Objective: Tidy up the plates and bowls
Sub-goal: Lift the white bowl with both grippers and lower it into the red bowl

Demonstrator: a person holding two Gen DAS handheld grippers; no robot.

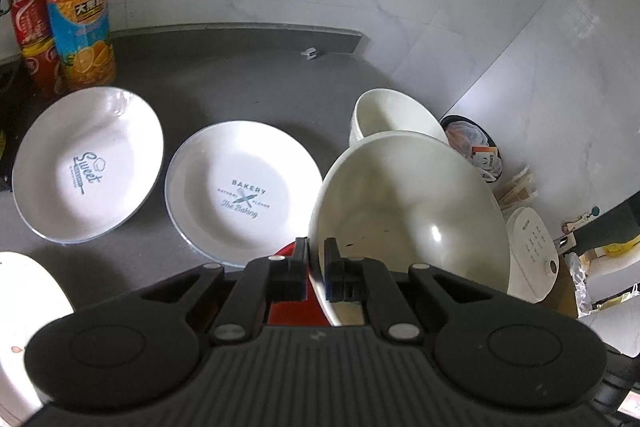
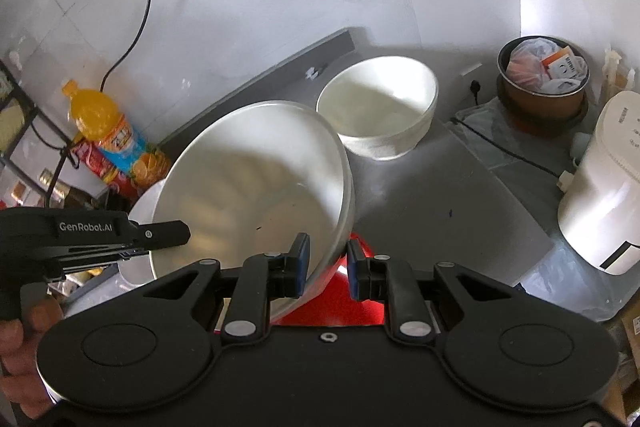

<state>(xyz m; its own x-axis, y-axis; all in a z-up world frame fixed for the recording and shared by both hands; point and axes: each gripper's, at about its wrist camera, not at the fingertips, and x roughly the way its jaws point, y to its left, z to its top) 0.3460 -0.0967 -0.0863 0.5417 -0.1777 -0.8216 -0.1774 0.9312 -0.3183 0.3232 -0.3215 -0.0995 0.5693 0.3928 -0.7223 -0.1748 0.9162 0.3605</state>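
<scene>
Both grippers pinch the rim of a red-bottomed white bowl (image 1: 408,211) at frame centre: left gripper (image 1: 316,267), right gripper (image 2: 328,269). It tilts above the grey counter (image 1: 240,87), apparently bound for the smaller white bowl (image 2: 378,107) beyond, near two printed plates (image 1: 244,195).

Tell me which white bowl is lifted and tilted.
The red-bottomed bowl, clamped at its rim by both grippers; the other bowl sits upright on the counter behind it.

my left view cuts off a white plate (image 1: 24,315) at its lower left edge. the held bowl (image 1: 404,211) hides most of the red object (image 1: 290,255) beneath and the second bowl's (image 1: 390,115) base.
</scene>
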